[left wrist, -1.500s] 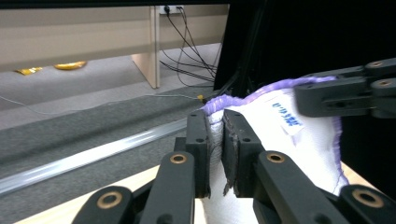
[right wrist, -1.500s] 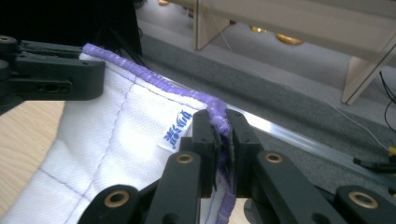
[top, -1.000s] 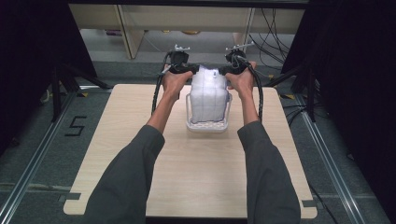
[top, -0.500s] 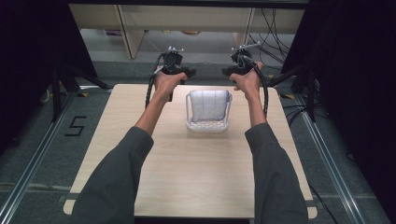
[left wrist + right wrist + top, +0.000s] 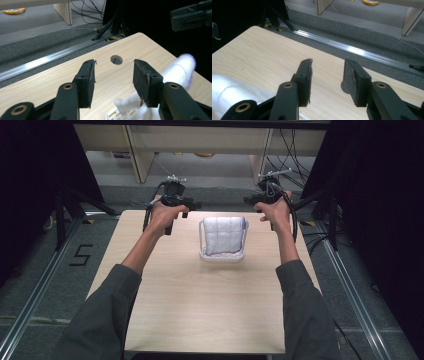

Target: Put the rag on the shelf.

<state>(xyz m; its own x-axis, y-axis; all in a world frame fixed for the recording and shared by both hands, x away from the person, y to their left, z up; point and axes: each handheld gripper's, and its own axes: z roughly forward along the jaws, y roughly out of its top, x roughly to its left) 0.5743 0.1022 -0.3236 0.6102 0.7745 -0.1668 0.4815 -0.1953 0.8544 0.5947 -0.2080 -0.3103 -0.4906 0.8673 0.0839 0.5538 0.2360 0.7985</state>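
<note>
i see the white folded cloth [image 5: 223,235] standing in its white basket [image 5: 221,255] at the tabletop's [image 5: 200,310] far middle; my left gripper [image 5: 113,75] and right gripper [image 5: 327,76] hover either side, fingers apart, gripping nothing

Left gripper [image 5: 113,82] parted over table [image 5: 50,80], white cloth [image 5: 180,68] beside basket [image 5: 120,115]

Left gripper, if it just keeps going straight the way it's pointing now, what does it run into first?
Probably the table itself: the open left gripper aims down at bare wood near a round hole. The white folded cloth lies off to one side, though depth is hard to judge.
</note>
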